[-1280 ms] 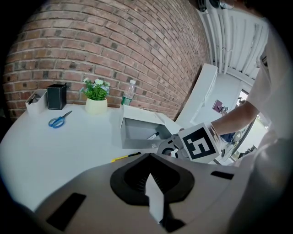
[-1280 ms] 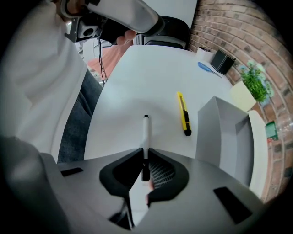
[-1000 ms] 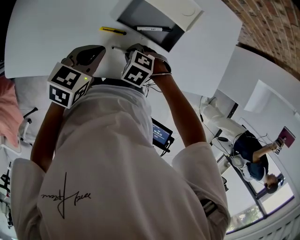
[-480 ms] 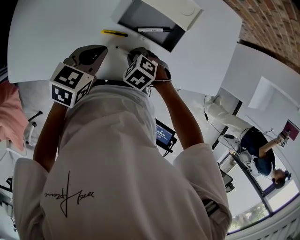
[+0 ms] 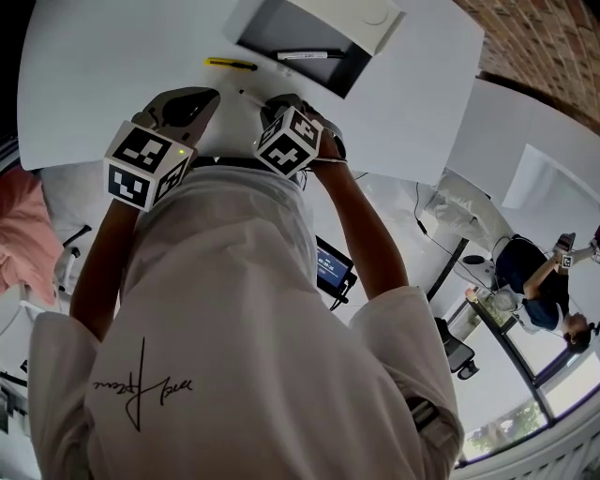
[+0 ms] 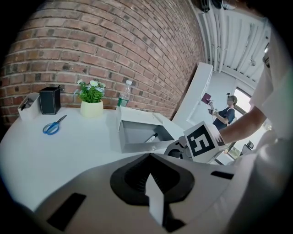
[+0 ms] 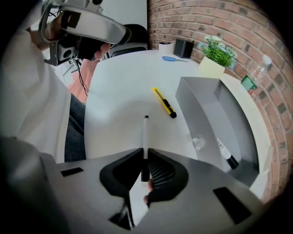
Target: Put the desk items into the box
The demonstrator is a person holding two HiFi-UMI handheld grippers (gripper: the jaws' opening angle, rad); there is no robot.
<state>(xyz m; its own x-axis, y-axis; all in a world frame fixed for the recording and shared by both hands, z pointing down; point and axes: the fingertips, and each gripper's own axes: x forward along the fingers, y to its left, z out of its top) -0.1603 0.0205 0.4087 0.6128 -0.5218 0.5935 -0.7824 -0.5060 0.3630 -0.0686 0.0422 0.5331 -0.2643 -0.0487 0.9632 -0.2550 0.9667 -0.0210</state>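
Note:
My right gripper (image 7: 145,154) points steeply down at the white desk and is shut on a white pen (image 7: 145,133), whose dark tip sticks out ahead of the jaws. A yellow utility knife (image 7: 165,103) lies on the desk just beyond it, close to the open grey box (image 7: 208,114). A black-capped marker (image 7: 225,153) lies in the box. My left gripper (image 6: 149,157) is shut and holds nothing; it hovers at the desk's near edge. Blue scissors (image 6: 52,126) lie at the far left. From the head view the knife (image 5: 230,64) lies between both grippers and the box (image 5: 375,19).
Along the brick wall stand a potted plant (image 6: 91,103), a black pen holder (image 6: 49,100) and a water bottle (image 6: 123,94). The person's torso and arms fill the lower head view. Another person (image 5: 548,286) sits far off at the right.
The right gripper's marker cube has rolled a little while staying in place, with less of the pen showing beside it in the head view. The left gripper has stayed put.

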